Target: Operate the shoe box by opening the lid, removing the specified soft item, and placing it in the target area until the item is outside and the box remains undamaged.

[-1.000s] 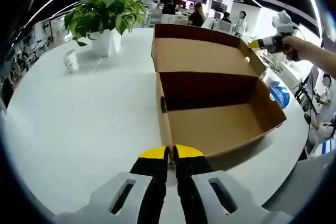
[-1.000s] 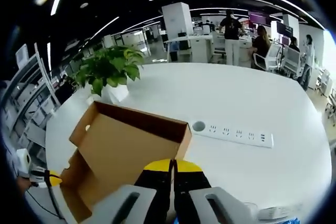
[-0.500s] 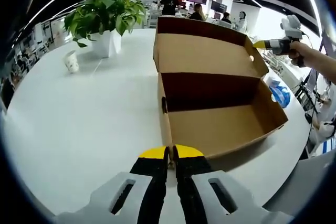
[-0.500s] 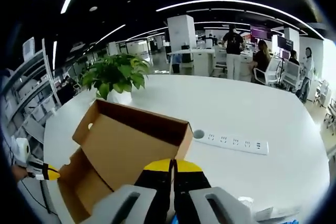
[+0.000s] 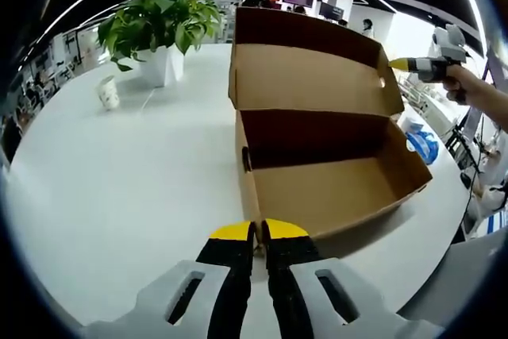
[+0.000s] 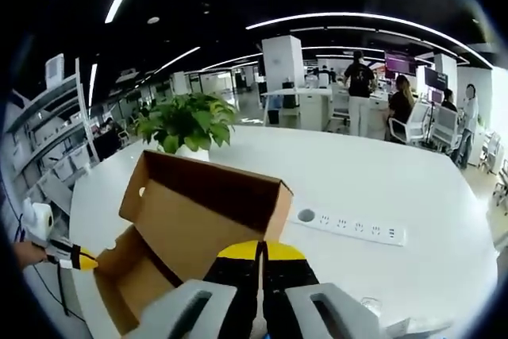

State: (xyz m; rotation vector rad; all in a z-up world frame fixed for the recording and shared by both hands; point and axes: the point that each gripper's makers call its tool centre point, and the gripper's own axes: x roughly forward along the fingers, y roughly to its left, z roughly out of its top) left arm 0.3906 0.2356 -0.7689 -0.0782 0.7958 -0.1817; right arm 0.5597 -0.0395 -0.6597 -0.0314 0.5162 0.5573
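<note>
Left gripper view: a shoe box (image 5: 325,172) of plain brown corrugated cardboard stands open on a smooth, round-edged white table (image 5: 119,188). Its rectangular tray has a matte tan floor and a darker, shadowed back wall; nothing can be seen lying inside it. The hinged lid (image 5: 313,69) stands raised behind the tray, its flat inner face tan, with a darker folded lip along the top edge and a small round hole near one side flap. The left gripper (image 5: 259,237), black with yellow tips, has its jaws closed together at the near corner of the box; whether cardboard is pinched between them cannot be told. At the far side, the right gripper (image 5: 403,63), held in a person's hand (image 5: 460,85), has its yellow tip at the lid's upper corner. A leafy green plant in a white pot (image 5: 159,29) and a small patterned cup (image 5: 107,91) stand well apart from the box.

Right gripper view: the right gripper's jaws are pressed together over the lid's edge (image 6: 278,212). A white power strip (image 6: 353,228) lies flat on the table just beyond the box. The soft item cannot be located.
</note>
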